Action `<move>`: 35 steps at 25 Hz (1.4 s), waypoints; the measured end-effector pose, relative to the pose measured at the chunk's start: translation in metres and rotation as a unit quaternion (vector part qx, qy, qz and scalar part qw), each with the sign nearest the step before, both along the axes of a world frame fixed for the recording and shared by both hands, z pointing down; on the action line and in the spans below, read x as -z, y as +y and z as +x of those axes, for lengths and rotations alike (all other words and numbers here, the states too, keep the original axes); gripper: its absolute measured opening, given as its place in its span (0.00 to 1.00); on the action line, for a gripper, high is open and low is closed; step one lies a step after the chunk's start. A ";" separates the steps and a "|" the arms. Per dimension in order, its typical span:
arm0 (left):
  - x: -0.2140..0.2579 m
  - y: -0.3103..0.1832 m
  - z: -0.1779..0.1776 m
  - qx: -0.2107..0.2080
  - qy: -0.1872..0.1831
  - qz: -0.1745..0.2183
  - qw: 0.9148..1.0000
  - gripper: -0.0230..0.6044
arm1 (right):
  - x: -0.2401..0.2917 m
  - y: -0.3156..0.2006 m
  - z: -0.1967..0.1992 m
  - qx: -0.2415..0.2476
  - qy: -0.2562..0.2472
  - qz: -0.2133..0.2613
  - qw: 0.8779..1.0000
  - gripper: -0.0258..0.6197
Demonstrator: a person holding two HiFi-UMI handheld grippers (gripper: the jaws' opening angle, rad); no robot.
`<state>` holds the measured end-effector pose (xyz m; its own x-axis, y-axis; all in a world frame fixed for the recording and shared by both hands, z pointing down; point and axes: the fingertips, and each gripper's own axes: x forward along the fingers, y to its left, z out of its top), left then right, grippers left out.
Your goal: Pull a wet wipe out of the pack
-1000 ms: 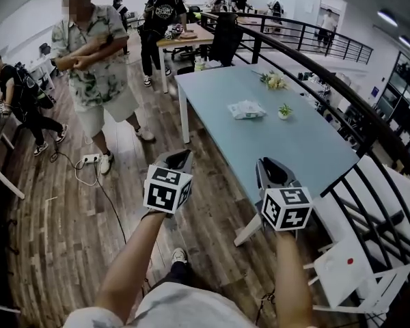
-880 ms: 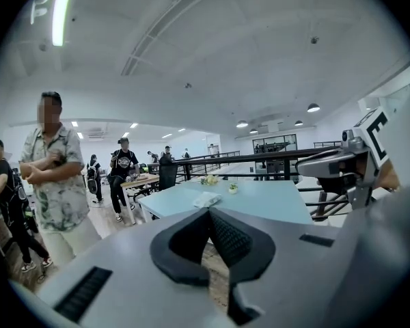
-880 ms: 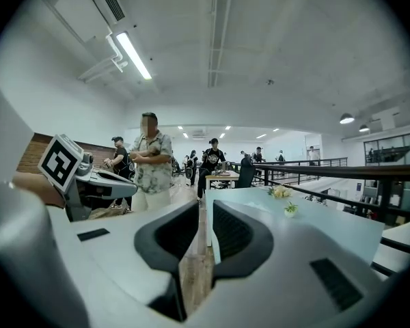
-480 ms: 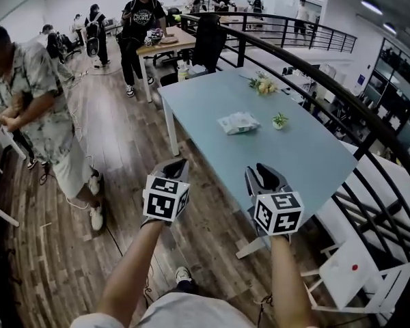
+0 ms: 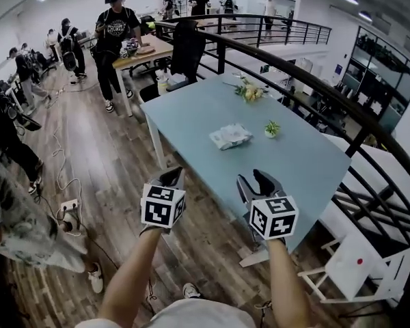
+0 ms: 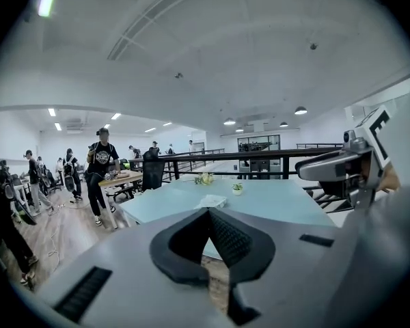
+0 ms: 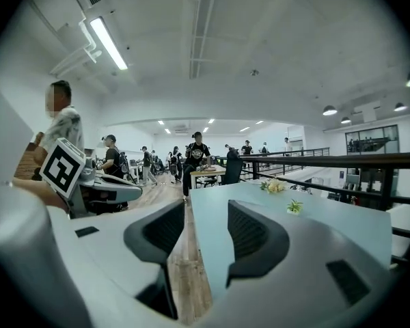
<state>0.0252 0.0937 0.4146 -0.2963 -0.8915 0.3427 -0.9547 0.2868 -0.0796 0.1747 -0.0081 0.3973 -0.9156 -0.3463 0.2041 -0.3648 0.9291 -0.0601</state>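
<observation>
**Items in view: two claws, one wipe pack**

I am holding both claws at the near edge of the pale blue worktop (image 5: 297, 159).

- Left claw (image 5: 172, 177): its jaws are resting together with nothing in them.
- Right claw (image 5: 257, 181): its jaws are standing apart, having just been opening, with nothing between them.
- Wet wipe pack (image 5: 230, 136): it is lying flat mid-worktop, well apart from both claws.
- Potted plant (image 5: 271, 128): it is standing just beside the pack.
- Flowers (image 5: 248, 92): they are lying toward the far end.

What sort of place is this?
Probably an open-plan office or workshop on an upper level: a black railing runs beside the light blue table, and people stand by a wooden desk on a plank floor.
</observation>
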 end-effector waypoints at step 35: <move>0.001 -0.058 -0.075 -0.053 -0.014 0.001 0.999 0.02 | 0.007 -0.048 -0.074 -0.060 -0.001 0.001 0.998 0.50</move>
<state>-0.0502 0.0357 0.4138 -0.2104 -0.9186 0.3345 -0.9769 0.1848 -0.1069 0.1010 -0.0564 0.3902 -0.8678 -0.4545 0.2007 -0.4738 0.8787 -0.0586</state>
